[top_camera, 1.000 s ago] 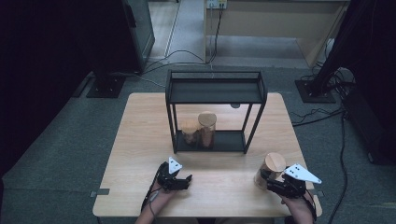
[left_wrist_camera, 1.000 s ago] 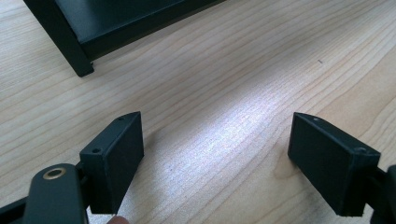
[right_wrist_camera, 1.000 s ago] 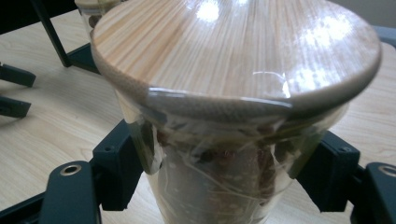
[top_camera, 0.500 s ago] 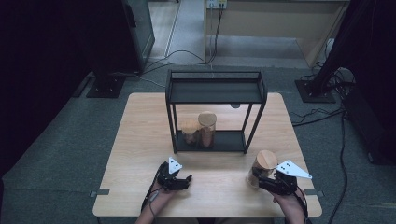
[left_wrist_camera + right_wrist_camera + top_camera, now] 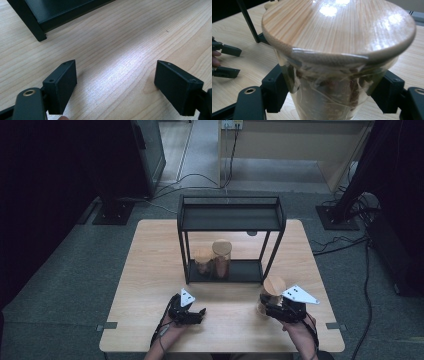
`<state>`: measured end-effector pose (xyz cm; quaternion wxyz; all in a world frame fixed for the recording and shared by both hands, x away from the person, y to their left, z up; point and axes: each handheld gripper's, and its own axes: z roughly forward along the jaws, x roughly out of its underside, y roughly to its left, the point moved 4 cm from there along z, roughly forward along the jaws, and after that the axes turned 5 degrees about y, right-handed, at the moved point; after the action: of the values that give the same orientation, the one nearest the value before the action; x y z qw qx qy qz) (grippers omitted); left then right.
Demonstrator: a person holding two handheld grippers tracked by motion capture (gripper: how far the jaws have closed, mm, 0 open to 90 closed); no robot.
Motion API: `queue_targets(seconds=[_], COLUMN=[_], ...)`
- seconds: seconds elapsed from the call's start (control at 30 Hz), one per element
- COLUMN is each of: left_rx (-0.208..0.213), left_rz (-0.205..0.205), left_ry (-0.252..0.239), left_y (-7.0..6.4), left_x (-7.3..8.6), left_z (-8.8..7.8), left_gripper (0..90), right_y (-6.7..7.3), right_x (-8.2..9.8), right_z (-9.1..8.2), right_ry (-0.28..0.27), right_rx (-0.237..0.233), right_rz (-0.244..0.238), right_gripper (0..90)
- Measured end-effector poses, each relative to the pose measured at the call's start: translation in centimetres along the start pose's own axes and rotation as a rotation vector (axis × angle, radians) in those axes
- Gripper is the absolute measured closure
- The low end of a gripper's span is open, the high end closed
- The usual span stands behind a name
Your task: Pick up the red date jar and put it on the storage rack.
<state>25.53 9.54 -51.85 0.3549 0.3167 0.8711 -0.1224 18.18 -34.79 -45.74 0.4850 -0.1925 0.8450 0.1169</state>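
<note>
Lower right of the high view, right gripper (image 5: 266,308) clamped on a wooden-lidded glass jar (image 5: 271,292) near the black shelf (image 5: 230,218), lower centre-left, left gripper (image 5: 199,312) resting parted and empty on the table (image 5: 150,270)

rack (image 5: 230,217): table (image 5: 150,270) centre | two jars (image 5: 215,260): in rack | third jar (image 5: 271,292): right-front

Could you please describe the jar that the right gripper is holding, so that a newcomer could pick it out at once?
Start at the black two-tier rack in the middle of the wooden table. Off its front right leg, the right gripper clamps a clear glass jar with a round wooden lid and brown contents. Two similar jars stand on the rack's lower shelf; this one is outside the rack.
</note>
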Motion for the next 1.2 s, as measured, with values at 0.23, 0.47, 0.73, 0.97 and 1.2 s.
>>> queue_targets(seconds=[0.23, 0.47, 0.73, 0.97, 1.2], left_rx=[0.005, 0.005, 0.005, 0.004, 0.012], left_rz=[0.008, 0.01, 0.011, 0.01, 0.007], left_ry=[0.002, 0.002, 0.002, 0.002, 0.0], left_y=[0.1, 0.1, 0.1, 0.1, 0.2], left_x=[0.0, 0.0, 0.0, 0.0, 0.1], left_z=[0.0, -0.1, -0.1, -0.1, -0.1], left_gripper=[18.3, 18.3, 18.3, 18.3, 18.2], right_y=[0.8, 1.3, 2.0, 2.6, 2.9], right_x=[-0.7, -1.0, -1.6, -2.0, -2.4], right_z=[0.7, 1.4, 2.2, 2.8, 3.4], right_ry=[0.014, 0.011, 0.017, 0.024, 0.017], right_rx=[0.008, 0.018, 0.01, -0.005, -0.007], right_rz=[0.012, 0.031, 0.016, 0.003, 0.002], right_gripper=[25.2, 25.2, 25.2, 25.2, 25.2])
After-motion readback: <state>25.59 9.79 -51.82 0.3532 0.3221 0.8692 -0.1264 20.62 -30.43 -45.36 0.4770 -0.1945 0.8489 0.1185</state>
